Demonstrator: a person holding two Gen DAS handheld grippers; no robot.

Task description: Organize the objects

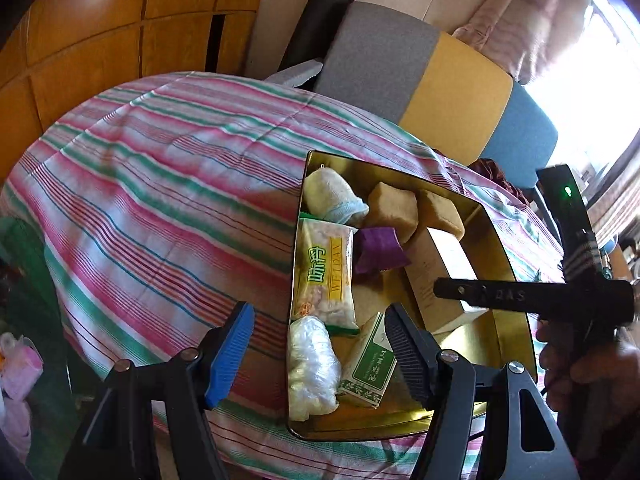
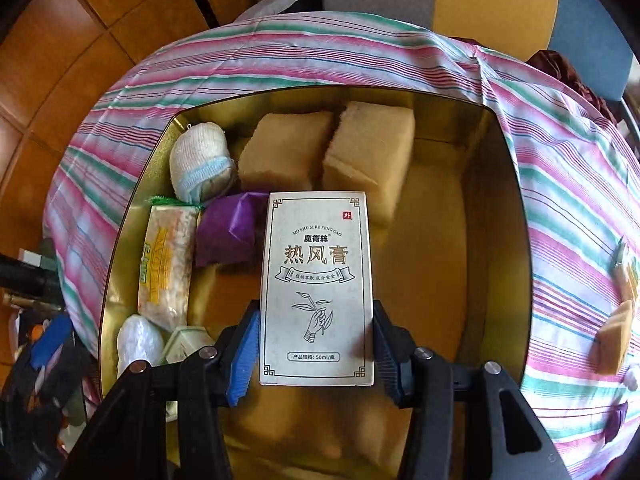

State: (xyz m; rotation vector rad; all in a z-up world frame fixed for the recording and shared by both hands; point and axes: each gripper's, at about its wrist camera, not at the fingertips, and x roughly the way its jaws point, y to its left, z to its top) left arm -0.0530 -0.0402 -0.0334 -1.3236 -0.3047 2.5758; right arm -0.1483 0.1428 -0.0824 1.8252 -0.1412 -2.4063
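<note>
Left wrist view: the left gripper is hovering with its jaws spread and nothing between the pads, straddling the near left corner of the gold tin. The tin is sitting on the striped cloth. Inside the tin, the white carton is showing right of centre, with the right gripper's black body crossing over it from the tin's right side. The green box and the snack packet are lying along the tin's left wall.

Right wrist view: the right gripper is pinching the white carton by its two long sides, near the carton's lower end. The carton's long axis is running straight ahead from the jaws, toward the tin's far wall and the two tan sponge blocks. The carton is being held above the middle of the tin (whether its base is touching the tin floor cannot be told). The open floor right of the carton looks like the likeliest place to set it. The right hand is plainly the nearer one for that.
</note>
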